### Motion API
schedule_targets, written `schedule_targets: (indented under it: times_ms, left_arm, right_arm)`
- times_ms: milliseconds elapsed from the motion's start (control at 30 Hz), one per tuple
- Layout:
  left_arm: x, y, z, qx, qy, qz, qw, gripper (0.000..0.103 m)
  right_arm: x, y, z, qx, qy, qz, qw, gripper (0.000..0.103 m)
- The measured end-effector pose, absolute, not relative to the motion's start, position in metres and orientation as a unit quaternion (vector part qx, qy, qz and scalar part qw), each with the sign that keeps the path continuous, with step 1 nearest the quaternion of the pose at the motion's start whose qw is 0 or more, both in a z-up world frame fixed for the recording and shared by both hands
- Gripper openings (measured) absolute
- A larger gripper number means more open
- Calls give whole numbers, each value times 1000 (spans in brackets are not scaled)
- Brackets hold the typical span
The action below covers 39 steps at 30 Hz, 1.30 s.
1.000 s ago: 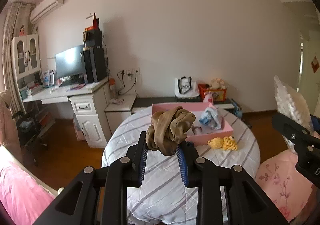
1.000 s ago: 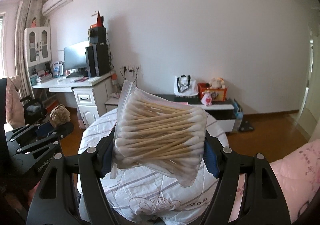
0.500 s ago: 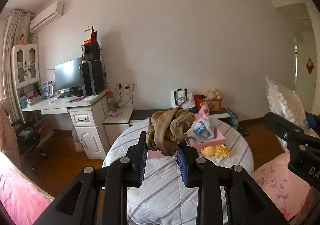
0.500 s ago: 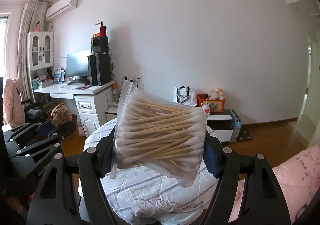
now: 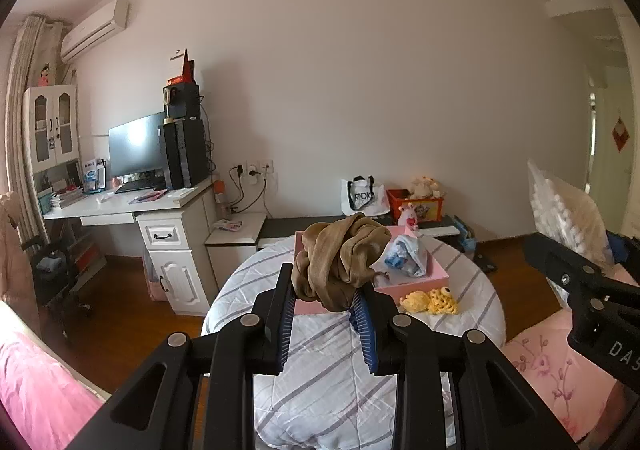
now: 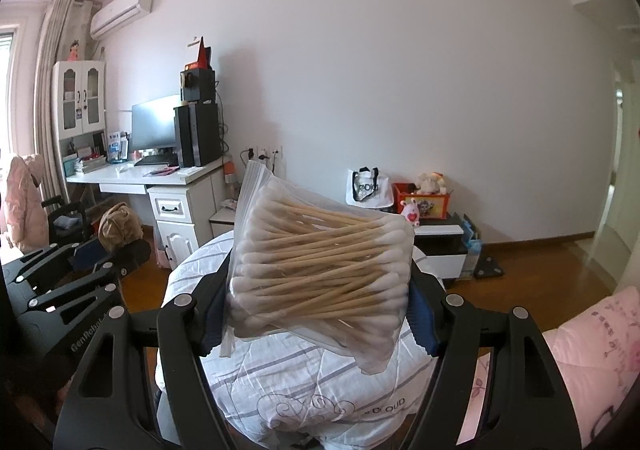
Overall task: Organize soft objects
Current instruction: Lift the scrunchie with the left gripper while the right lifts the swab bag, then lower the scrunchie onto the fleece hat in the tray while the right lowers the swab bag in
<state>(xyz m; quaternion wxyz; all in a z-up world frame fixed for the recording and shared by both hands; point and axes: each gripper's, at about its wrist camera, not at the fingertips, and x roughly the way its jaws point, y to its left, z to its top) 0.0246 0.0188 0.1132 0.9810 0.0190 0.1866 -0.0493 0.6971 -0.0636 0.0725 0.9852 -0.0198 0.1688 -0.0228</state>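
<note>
In the left wrist view, the left gripper [image 5: 325, 304] pinches a brown velvety scrunchie [image 5: 340, 260], gathered in soft shiny folds, lifted above the striped round table [image 5: 320, 378]. Beyond it a pink box [image 5: 416, 282] sits on the table holding a crumpled blue-and-white cloth [image 5: 406, 260]; a yellow crocheted toy [image 5: 430, 301] lies just in front of the box.

In the right wrist view, the right gripper [image 6: 318, 308] clamps a clear zip bag of cotton swabs [image 6: 320, 270], wooden sticks with white tips lying crosswise, held tilted above the table. The scrunchie shows at far left.
</note>
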Motion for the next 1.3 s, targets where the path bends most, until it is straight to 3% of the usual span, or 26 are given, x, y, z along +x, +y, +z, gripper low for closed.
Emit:
schedule_targets:
  times_ms: [600, 1300]
  left_arm:
    - [95, 10, 92, 23, 236, -50, 970, 27]
    - [303, -23, 59, 30, 341, -48, 938, 26]
  right_arm:
    - [736, -72, 50, -7, 213, -22, 977, 69]
    - [866, -108, -14, 11, 320, -30, 947, 69]
